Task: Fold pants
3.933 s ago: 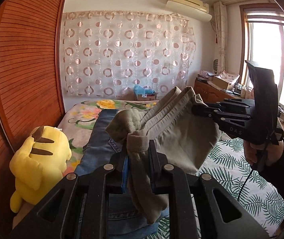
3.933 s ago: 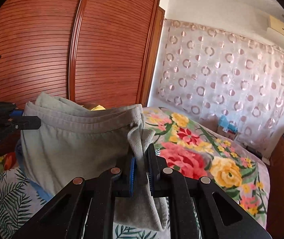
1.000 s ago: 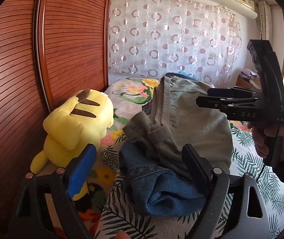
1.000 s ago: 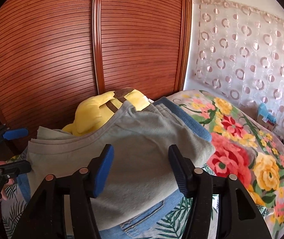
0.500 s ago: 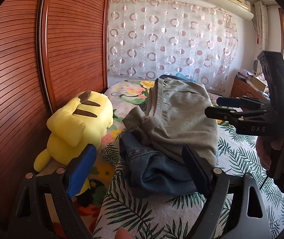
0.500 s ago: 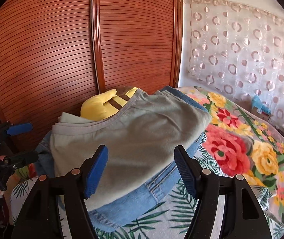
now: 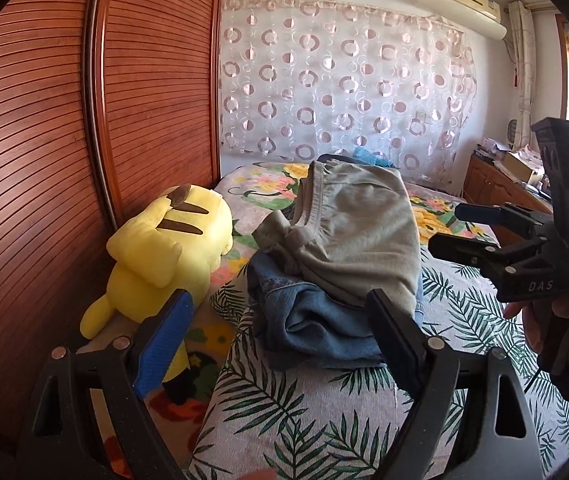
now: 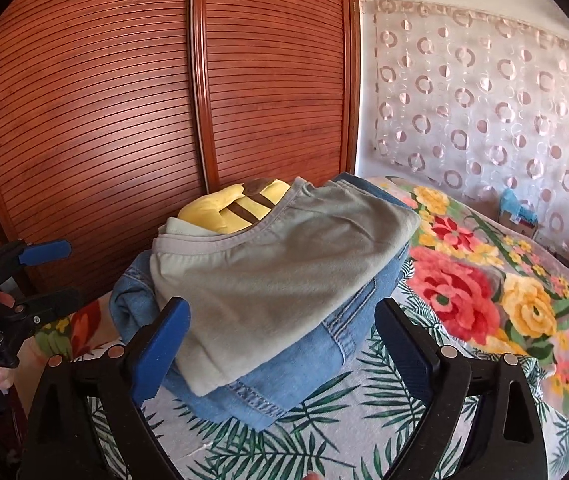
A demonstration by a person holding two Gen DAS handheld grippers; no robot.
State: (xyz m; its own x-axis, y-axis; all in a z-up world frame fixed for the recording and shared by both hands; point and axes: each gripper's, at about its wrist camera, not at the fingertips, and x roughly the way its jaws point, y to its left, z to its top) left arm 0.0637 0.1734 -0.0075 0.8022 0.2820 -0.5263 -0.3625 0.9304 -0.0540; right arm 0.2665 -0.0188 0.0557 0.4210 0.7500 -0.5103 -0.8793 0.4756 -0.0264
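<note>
Folded grey-green pants (image 7: 356,232) (image 8: 284,280) lie flat on top of folded blue jeans (image 7: 316,320) (image 8: 304,368) on the leaf-print bed sheet (image 7: 304,420). My left gripper (image 7: 278,340) is open, a short way back from the near end of the stack, with nothing between its pads. In the right wrist view it shows at the left edge (image 8: 64,272), also open. My right gripper (image 8: 282,316) stands back from the stack's side, its jaws opening wide, and the pads touch no cloth. The left wrist view shows it (image 7: 450,229) right of the pants.
A yellow plush toy (image 7: 164,248) (image 8: 236,204) lies left of the stack against the slatted wooden wardrobe doors (image 7: 44,160). A floral blanket (image 8: 464,292) covers the far bed. A wooden cabinet (image 7: 496,192) stands at the right. A hand (image 7: 544,320) holds the right gripper.
Both grippers, earlier shut on the lifted pants, have let go and drawn back from the stack. The right jaws have spread wider. The pants rest still on the jeans.
</note>
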